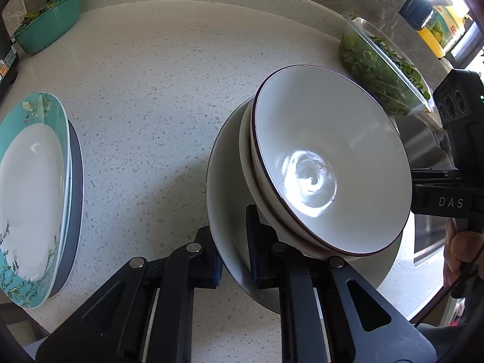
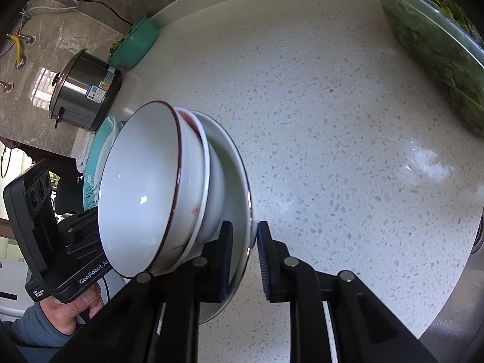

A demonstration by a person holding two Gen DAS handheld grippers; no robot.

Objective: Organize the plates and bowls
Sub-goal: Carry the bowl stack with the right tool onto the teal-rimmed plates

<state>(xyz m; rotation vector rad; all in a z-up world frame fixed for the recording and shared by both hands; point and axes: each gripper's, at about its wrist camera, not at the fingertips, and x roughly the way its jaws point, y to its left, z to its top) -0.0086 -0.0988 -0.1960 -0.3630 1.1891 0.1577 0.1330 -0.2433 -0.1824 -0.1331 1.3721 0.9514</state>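
Note:
A white plate (image 1: 222, 199) carries two nested white bowls; the top bowl (image 1: 326, 151) has a dark red rim. My left gripper (image 1: 234, 251) is shut on the plate's near rim. In the right wrist view the same plate (image 2: 239, 187) and bowls (image 2: 142, 187) show, and my right gripper (image 2: 245, 254) straddles the plate's opposite rim, jaws close around it. The plate is held up over the white speckled counter (image 1: 157, 90). A stack of teal floral plates (image 1: 33, 187) lies on the counter at the left.
A teal basin with greens (image 1: 48, 21) stands at the back left. A clear container of leafy greens (image 1: 381, 69) stands at the back right. A steel rice cooker (image 2: 81, 90) stands beyond the teal plates.

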